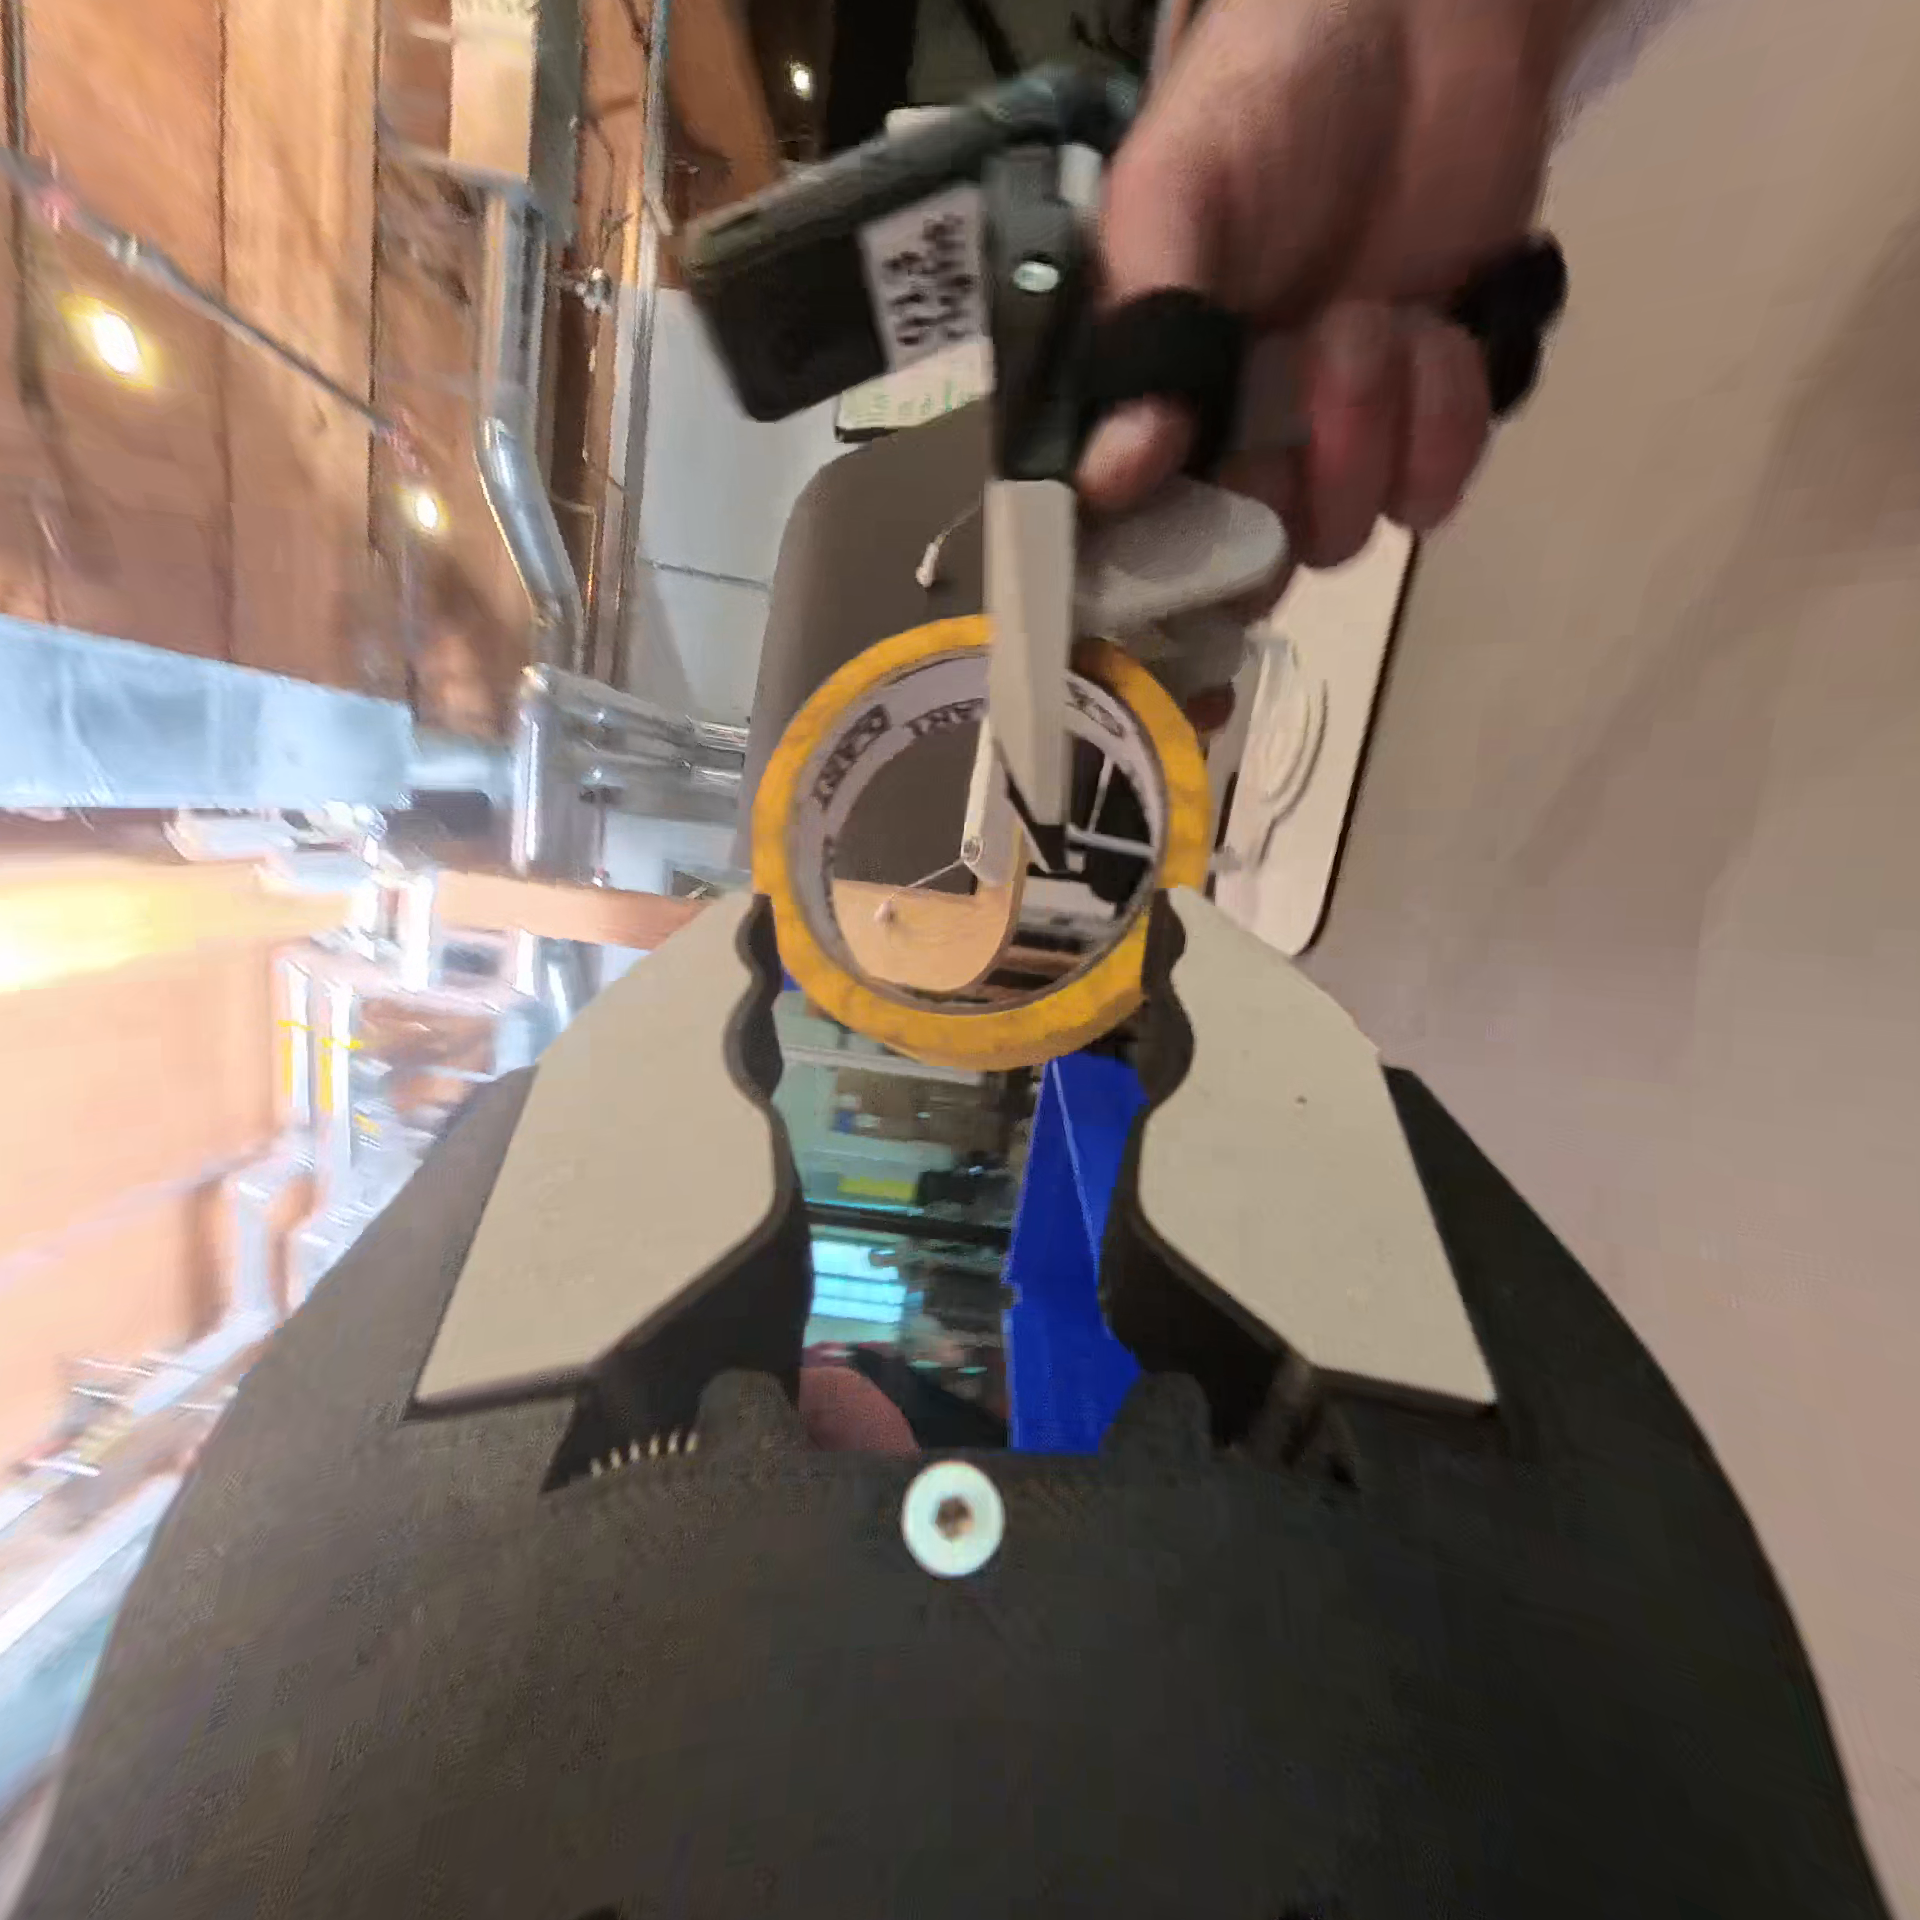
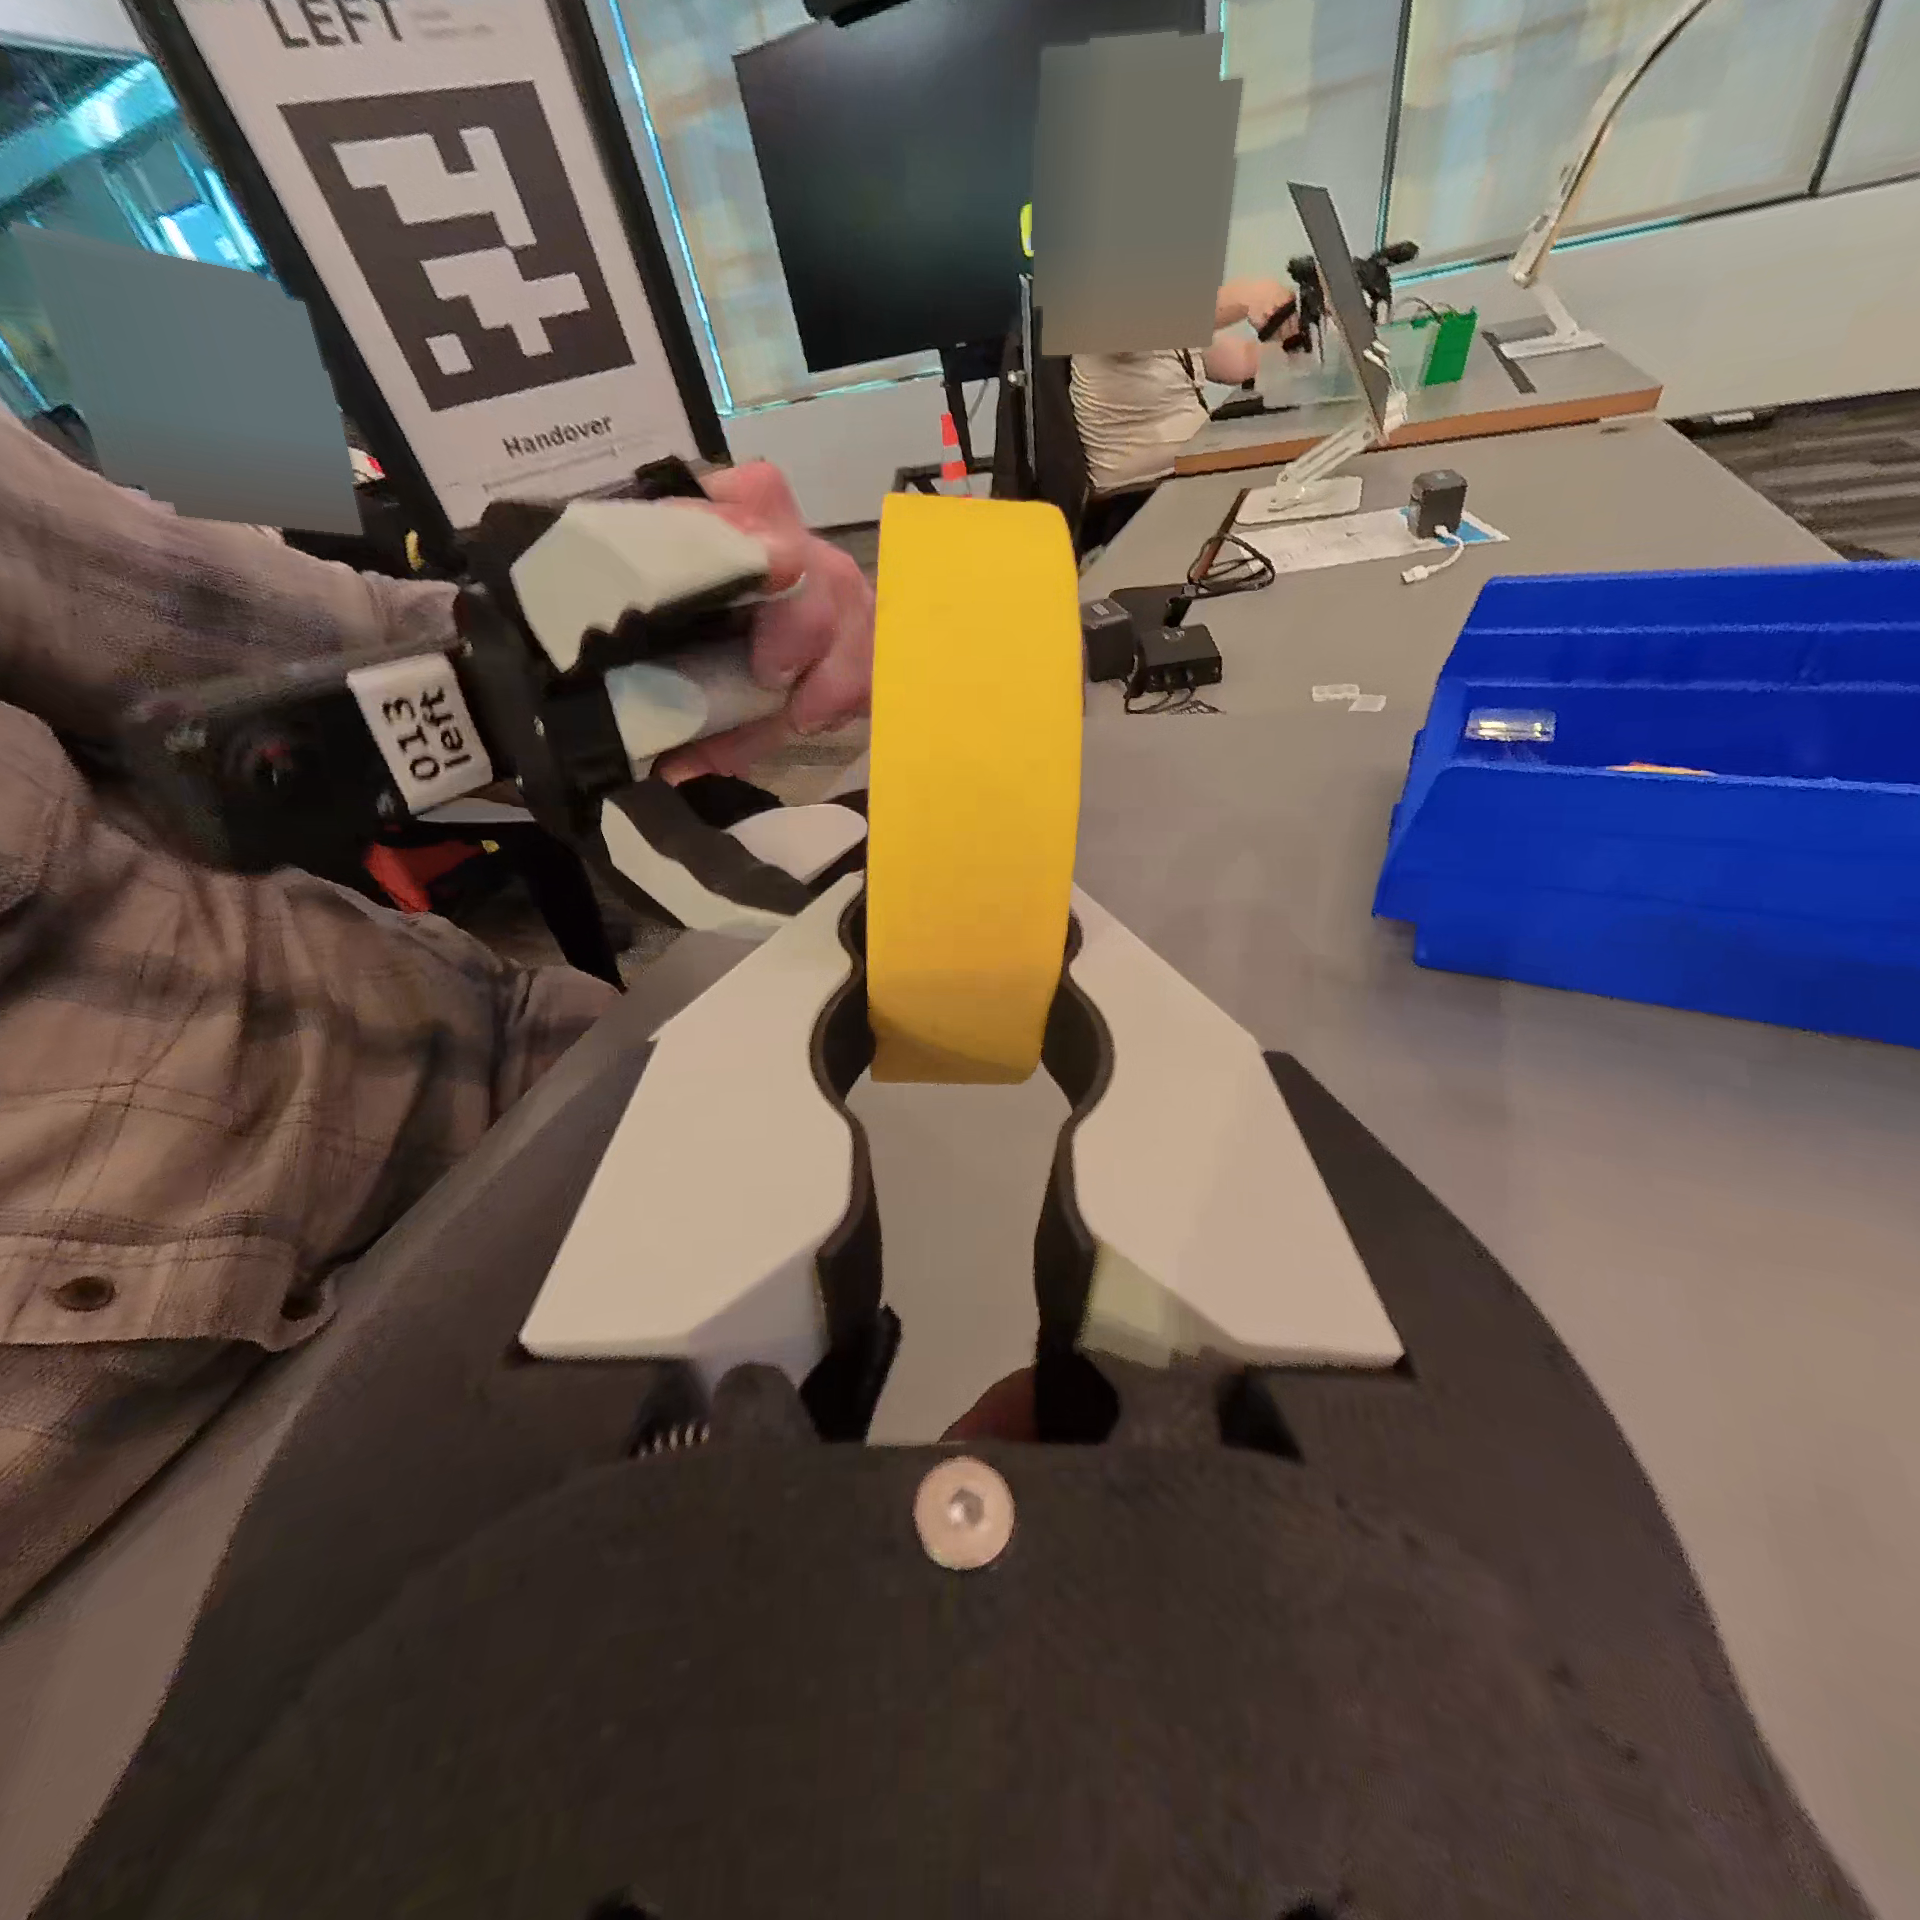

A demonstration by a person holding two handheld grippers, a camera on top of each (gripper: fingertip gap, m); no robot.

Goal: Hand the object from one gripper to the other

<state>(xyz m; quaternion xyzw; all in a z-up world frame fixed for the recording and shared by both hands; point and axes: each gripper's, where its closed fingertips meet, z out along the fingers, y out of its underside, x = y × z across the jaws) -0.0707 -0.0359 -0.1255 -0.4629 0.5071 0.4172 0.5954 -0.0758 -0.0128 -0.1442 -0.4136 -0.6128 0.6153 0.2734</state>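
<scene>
Two hand-held grippers | right hand-held gripper (image 2: 964,997) squeezes round yellow paper tape roll (image 2: 971,790) above grey tabletop (image 2: 1455,1195) | left hand-held gripper (image 1: 961,961) wide open around roll's rim | risk: right lets go early, roll drops

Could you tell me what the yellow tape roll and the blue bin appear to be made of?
Tape roll: likely matte paper masking tape; dull yellow face, pale cardboard-like core. Blue bin: probably moulded plastic; glossy, uniform colour, thin ribbed walls.
</scene>
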